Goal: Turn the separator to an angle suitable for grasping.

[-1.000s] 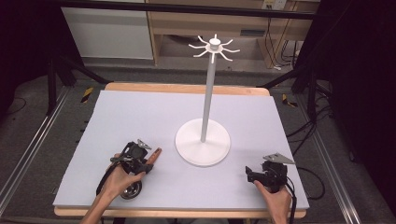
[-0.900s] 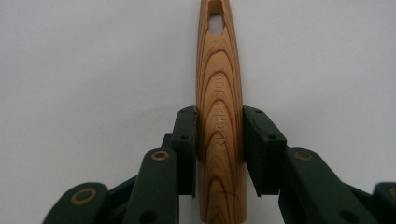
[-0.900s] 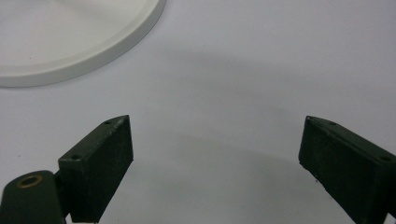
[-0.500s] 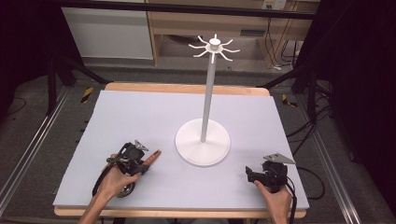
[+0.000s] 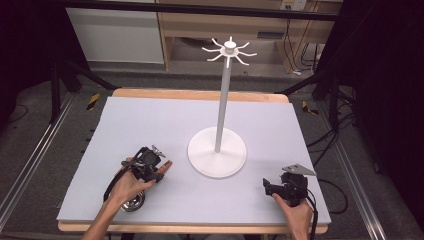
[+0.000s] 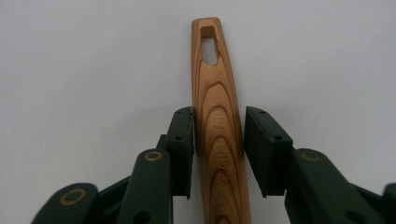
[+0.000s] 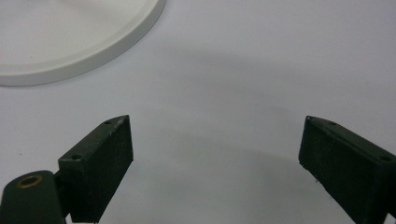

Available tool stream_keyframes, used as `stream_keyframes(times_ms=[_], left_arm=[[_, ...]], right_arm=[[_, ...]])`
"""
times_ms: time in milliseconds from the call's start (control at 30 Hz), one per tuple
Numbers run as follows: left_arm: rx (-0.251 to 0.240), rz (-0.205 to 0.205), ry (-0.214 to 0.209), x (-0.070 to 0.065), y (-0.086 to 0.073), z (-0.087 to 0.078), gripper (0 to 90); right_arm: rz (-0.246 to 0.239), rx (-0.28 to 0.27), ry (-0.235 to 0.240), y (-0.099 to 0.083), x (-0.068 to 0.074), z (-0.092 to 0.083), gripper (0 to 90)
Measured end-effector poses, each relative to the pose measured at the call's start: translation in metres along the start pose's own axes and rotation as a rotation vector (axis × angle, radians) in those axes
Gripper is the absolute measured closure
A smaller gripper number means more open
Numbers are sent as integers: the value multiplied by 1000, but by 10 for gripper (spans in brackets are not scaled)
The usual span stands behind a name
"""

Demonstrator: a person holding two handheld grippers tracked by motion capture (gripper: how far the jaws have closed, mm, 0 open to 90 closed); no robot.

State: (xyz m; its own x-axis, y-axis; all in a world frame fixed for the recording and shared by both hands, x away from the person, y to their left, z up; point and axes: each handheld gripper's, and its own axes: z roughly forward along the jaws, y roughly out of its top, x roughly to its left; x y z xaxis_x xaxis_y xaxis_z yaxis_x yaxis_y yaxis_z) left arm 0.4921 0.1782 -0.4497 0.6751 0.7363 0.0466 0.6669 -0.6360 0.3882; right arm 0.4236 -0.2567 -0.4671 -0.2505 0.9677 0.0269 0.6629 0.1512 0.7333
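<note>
A person sits at a table covered with a pale grey mat (image 5: 165, 125), holding a two-jaw gripper in each hand. The left gripper (image 6: 218, 135) rests near the mat's front left; its jaws sit narrowly on either side of a wooden handle (image 6: 217, 116) — the left jaw touching it, a thin gap on the right — so a firm grip cannot be confirmed. The handle has a slot at its far end, and a round metal piece (image 5: 132, 202) shows under the left hand (image 5: 125, 185). The right gripper (image 7: 215, 144), at front right, stands wide open over bare mat. Between the hands, slightly further back, rises a white stand (image 5: 217, 155) — round base, tall pole, hooks on top.
</note>
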Motion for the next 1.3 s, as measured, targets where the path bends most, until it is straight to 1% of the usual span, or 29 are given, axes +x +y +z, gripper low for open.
stream_keyframes(times_ms=[33, 67, 167, 233, 267, 333, 367, 433, 500, 600, 667, 767, 833, 967, 1033, 1133, 1233, 1300], left_arm=[[-6, -6, -7, 1, 0, 0, 634], [-3, -2, -7, 1, 1, 0, 639], [9, 0, -18, 3, 3, 1, 639], [16, -7, -24, 4, 4, 2, 638], [20, -7, -23, 4, 5, 2, 637], [18, -12, -21, 3, 6, 3, 635], [16, -14, -22, 3, 6, 3, 635], [15, -11, -18, 3, 6, 3, 634], [21, -22, -19, 2, 6, 3, 638], [24, -27, -5, 0, 7, 3, 651], [20, -24, -5, 0, 6, 3, 667], [16, -37, -18, 2, 6, 3, 670], [10, -43, -19, 2, 5, 3, 670], [14, -42, -24, 4, 5, 2, 671], [6, -51, -36, 5, 5, 2, 671], [-19, -61, -32, 7, 4, 0, 671], [-44, -61, -31, 8, 4, -6, 672], [-77, -67, -32, 7, 3, -12, 672]], right_arm=[[1, 0, -1, 0, 0, 0, 103], [-8, 1, -3, 0, -1, 1, 103], [-10, 2, -3, 0, 0, 1, 103], [-4, 1, -1, 1, 0, 1, 103], [-9, 2, 1, 1, 0, 1, 103], [-2, 6, 2, 1, 1, 1, 103], [-8, 6, 3, 1, 0, 1, 103], [-2, 8, 3, 1, 1, 1, 103], [-3, 8, 4, 1, 0, 2, 103], [-12, 6, -2, 1, -1, 2, 103], [-3, 12, -1, 1, -1, 2, 103], [8, 19, 1, 1, -1, 2, 103], [8, 21, 0, 1, -1, 3, 103], [-1, 13, -4, 1, -2, 3, 103], [1, 12, -4, 1, -2, 3, 103], [0, 12, -3, 1, -3, 3, 103], [-2, 14, -7, 1, -2, 3, 103], [-4, 13, -5, 1, -2, 3, 103]])
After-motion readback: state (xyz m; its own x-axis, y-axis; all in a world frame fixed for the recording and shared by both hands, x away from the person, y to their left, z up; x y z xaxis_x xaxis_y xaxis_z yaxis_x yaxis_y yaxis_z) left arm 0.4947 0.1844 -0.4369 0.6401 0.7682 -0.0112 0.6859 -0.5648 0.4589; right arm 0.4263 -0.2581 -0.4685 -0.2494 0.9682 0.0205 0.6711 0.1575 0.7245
